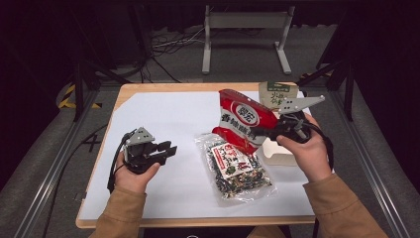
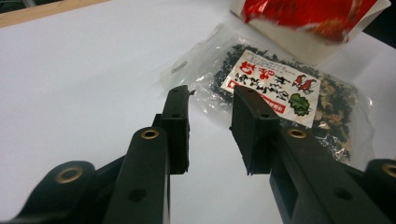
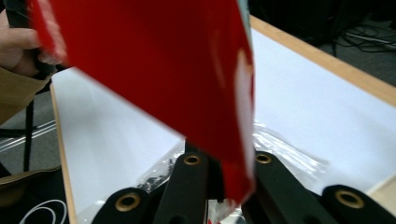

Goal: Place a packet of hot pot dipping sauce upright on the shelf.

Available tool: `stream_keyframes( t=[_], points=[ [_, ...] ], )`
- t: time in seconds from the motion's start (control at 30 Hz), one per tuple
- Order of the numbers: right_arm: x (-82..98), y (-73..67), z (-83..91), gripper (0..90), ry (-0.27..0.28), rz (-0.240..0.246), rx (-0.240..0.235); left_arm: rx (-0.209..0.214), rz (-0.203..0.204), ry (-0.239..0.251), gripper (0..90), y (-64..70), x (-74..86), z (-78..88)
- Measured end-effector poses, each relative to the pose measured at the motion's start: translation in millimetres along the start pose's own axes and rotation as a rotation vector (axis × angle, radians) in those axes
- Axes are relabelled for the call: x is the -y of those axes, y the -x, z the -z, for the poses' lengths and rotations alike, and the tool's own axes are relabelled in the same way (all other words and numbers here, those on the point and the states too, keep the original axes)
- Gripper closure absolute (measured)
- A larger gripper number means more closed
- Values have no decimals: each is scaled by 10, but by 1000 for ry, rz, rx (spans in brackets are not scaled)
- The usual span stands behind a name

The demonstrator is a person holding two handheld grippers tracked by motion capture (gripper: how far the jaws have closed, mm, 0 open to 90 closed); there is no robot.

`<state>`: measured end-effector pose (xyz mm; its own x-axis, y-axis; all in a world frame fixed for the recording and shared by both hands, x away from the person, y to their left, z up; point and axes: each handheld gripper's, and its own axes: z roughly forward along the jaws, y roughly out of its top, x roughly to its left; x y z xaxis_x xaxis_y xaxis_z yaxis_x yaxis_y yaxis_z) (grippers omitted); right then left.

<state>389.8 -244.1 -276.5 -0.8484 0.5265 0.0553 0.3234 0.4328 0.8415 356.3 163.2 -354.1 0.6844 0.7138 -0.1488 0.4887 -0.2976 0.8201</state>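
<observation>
White sheeting covered the table [image 1: 148,114], where the right gripper [image 1: 270,133] was clamped on a red snack bag [image 1: 242,121] raised above a clear packet [image 1: 235,166], the left gripper [image 1: 166,151] parted and empty beside it; placement apparently remained.

A white sheet [image 1: 163,124] covers most of the wooden table [image 1: 163,87]. A clear packet of dark dried mix [image 1: 237,171] lies flat near its middle, a white box [image 1: 277,153] just right of it. Far beyond the table, a grey metal stand [image 1: 246,22] and loose cables [image 1: 171,44] sit on the floor
</observation>
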Motion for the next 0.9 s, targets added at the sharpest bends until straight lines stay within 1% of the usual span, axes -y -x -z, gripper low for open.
stream_keyframes(
  t=[0.13, 0.2, 0.3, 0.33, 0.37, 0.43, 0.57, 0.7, 0.8, 0.83, 0.9],
  points=[
    [-63, 80, 120, 892, -9, 11, 23, -13, -6, -11, 634, -44, 30, -5],
    [-79, 112, 157, 892, -15, 19, 32, -11, -7, -13, 609, -62, 39, -7],
    [-96, 165, 209, 892, -31, 48, 44, -6, -10, -17, 552, -101, 58, -9],
    [-96, 165, 209, 892, -31, 48, 44, -6, -10, -17, 539, -101, 58, -9],
    [-101, 196, 236, 892, -38, 60, 51, -13, -16, -23, 534, -133, 72, -4],
    [-106, 222, 260, 892, -42, 65, 59, -11, -7, -22, 523, -161, 90, 4],
    [-119, 272, 305, 892, -50, 81, 76, -15, -9, -22, 513, -211, 110, 22],
    [-144, 338, 354, 892, -65, 99, 99, -18, 7, -20, 510, -250, 133, 44],
    [-161, 391, 388, 892, -71, 107, 111, -19, 0, -17, 505, -285, 148, 52],
    [-164, 412, 400, 892, -74, 108, 114, -19, -3, -25, 502, -298, 161, 51],
    [-170, 460, 424, 892, -74, 109, 125, -17, 6, -30, 493, -323, 190, 47]
  ],
)
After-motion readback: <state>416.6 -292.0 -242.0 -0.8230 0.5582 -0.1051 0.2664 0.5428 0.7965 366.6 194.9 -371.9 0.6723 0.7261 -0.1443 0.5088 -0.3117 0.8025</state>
